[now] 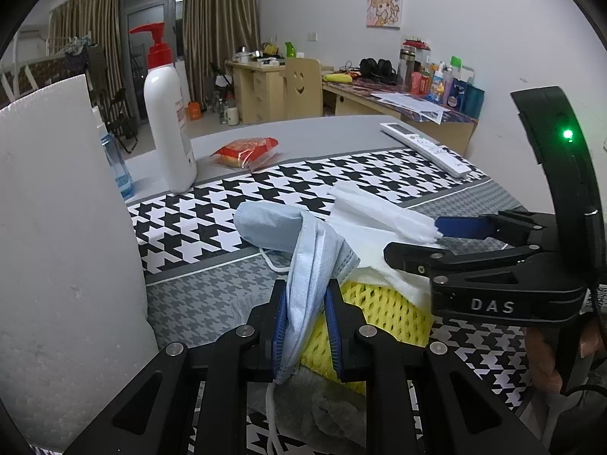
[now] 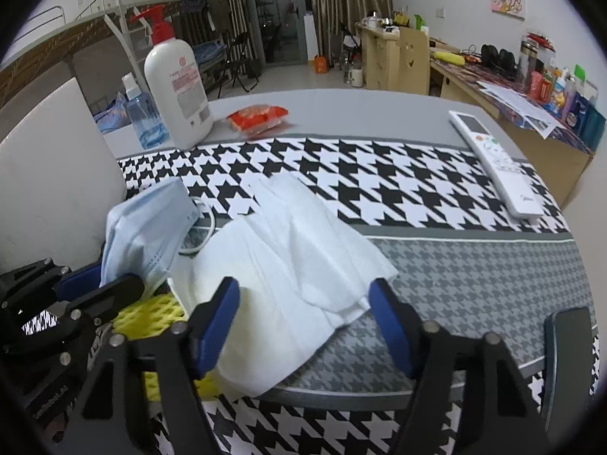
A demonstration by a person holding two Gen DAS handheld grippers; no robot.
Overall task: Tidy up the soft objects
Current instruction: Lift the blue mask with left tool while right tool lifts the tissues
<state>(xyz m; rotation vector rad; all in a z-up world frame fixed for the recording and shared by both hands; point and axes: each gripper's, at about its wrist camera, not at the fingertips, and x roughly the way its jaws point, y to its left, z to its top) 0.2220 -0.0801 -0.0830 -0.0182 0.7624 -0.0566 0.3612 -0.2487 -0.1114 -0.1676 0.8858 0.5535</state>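
Observation:
My left gripper (image 1: pixel 306 326) is shut on a light blue face mask (image 1: pixel 303 254), pinching its lower fold; the mask's upper part droops over the table. The mask also shows in the right wrist view (image 2: pixel 151 227). A white tissue (image 2: pixel 296 242) lies spread over a yellow foam net (image 1: pixel 379 314), which also shows in the right wrist view (image 2: pixel 148 313). My right gripper (image 2: pixel 303 326) is open, its jaws apart on either side of the tissue's near edge. In the left wrist view the right gripper (image 1: pixel 436 237) sits at the tissue.
A white pump bottle (image 1: pixel 169 121) with a red top, a blue bottle (image 1: pixel 117 167), a red snack packet (image 1: pixel 246 151) and a white remote (image 2: pixel 493 159) stand on the houndstooth table cloth (image 2: pixel 379 167). A white foam board (image 1: pixel 57 246) stands at left. Desks line the far wall.

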